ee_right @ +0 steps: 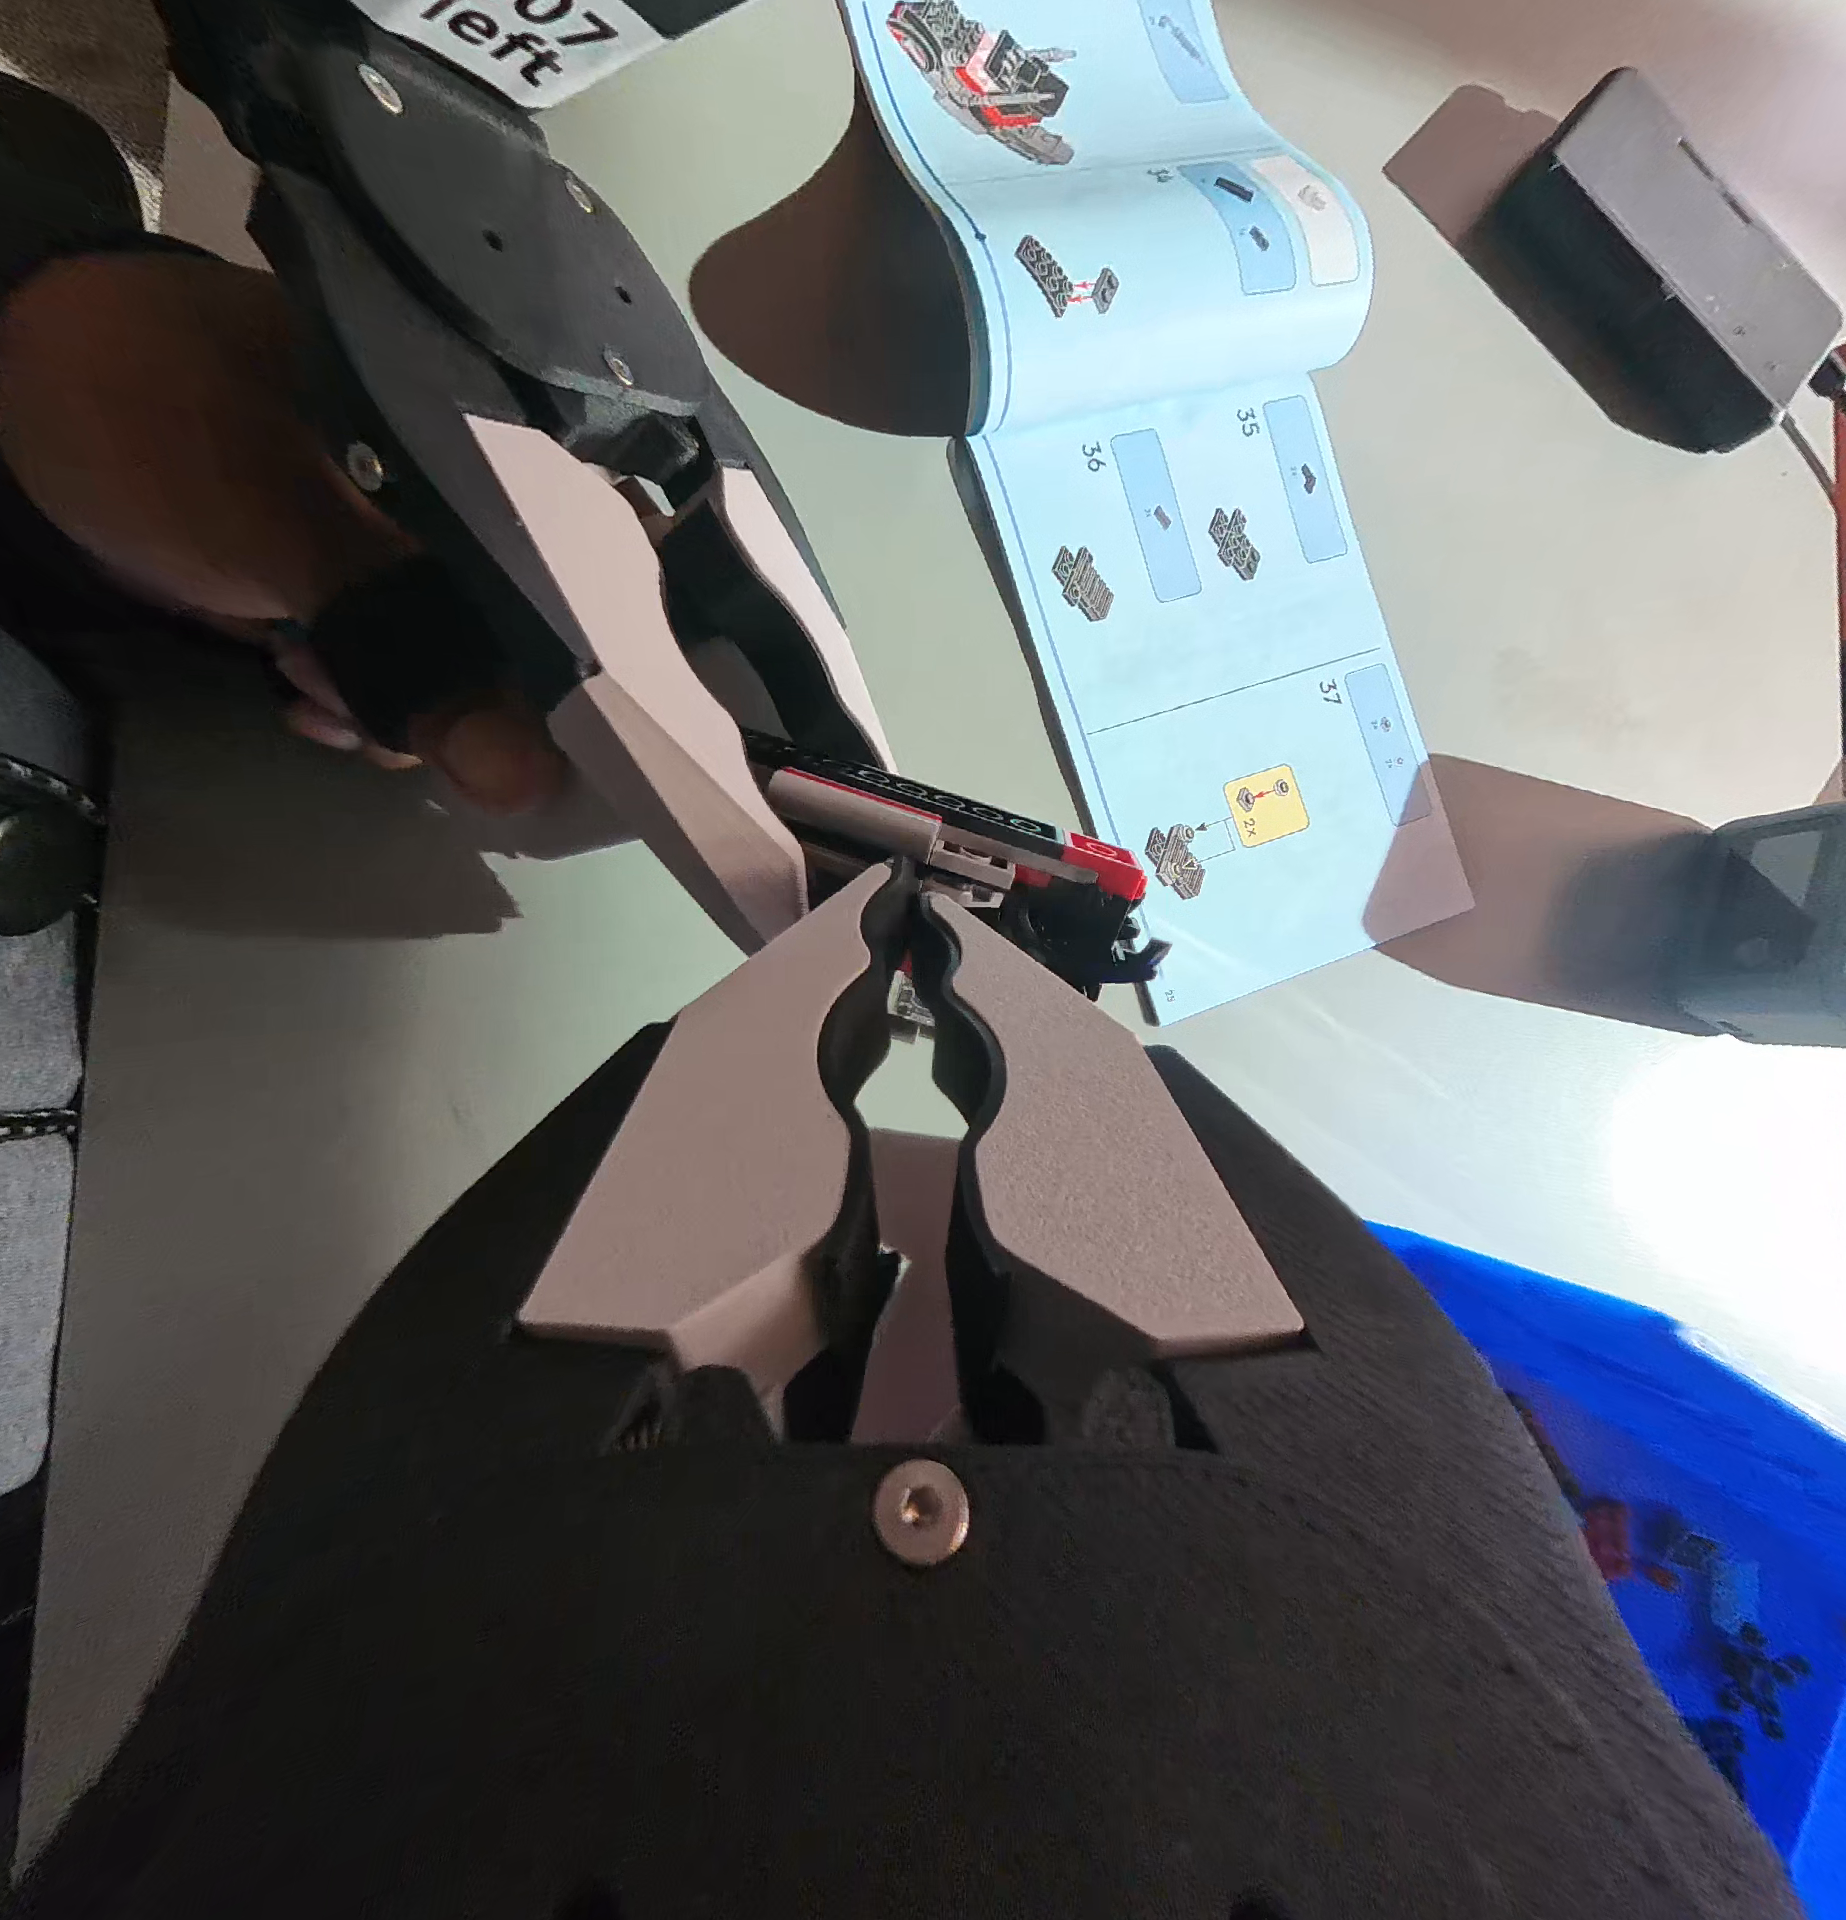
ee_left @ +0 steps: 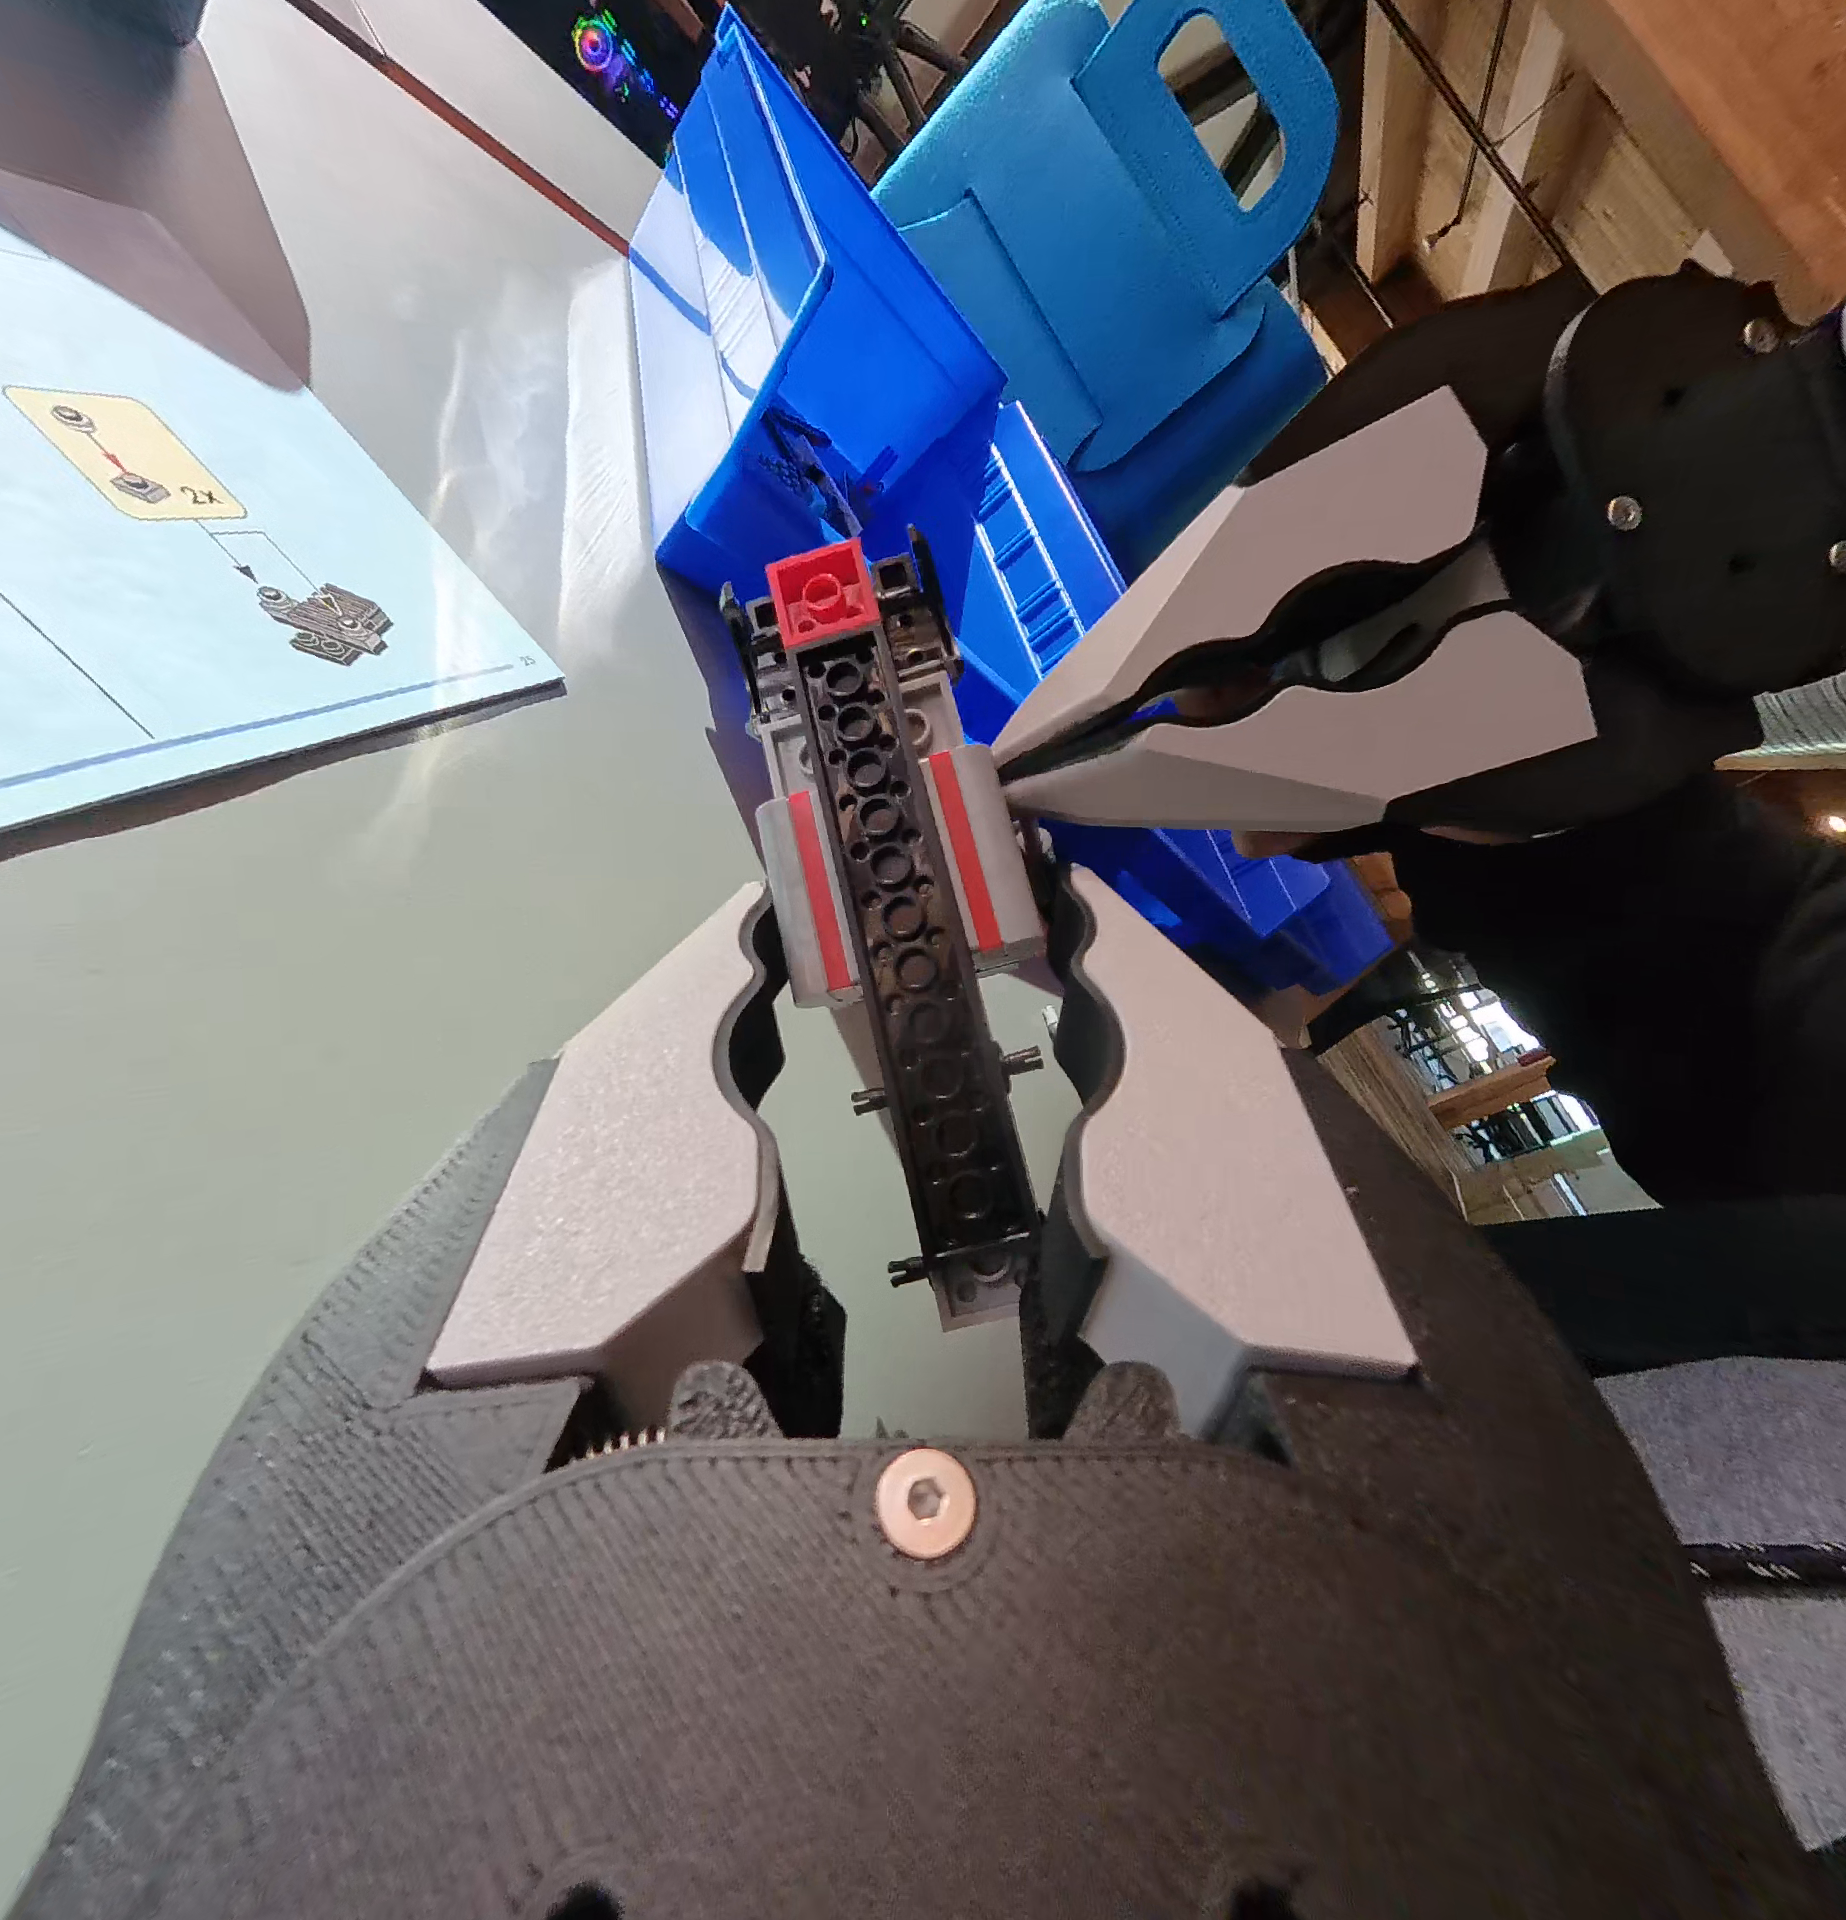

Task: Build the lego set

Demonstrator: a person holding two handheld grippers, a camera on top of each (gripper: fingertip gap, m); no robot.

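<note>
Ridged black printed plastic formed the body of the left gripper (ee_left: pixel 914 925), whose grey wavy-edged fingers clamped the lego model (ee_left: pixel 898 935), a long black studded plate with grey and red-striped side blocks and a red brick at its far end, held above the table. From the right, the right gripper (ee_left: pixel 1007 774) had its tips pinched together against the model's grey side block. Only the left wrist view showed the blue plastic bin (ee_left: pixel 794 343) beyond; the right wrist view showed the open instruction booklet (ee_right: pixel 1210 582) and a black box (ee_right: pixel 1657 260) on the smooth pale tabletop (ee_right: pixel 1521 623).
</note>
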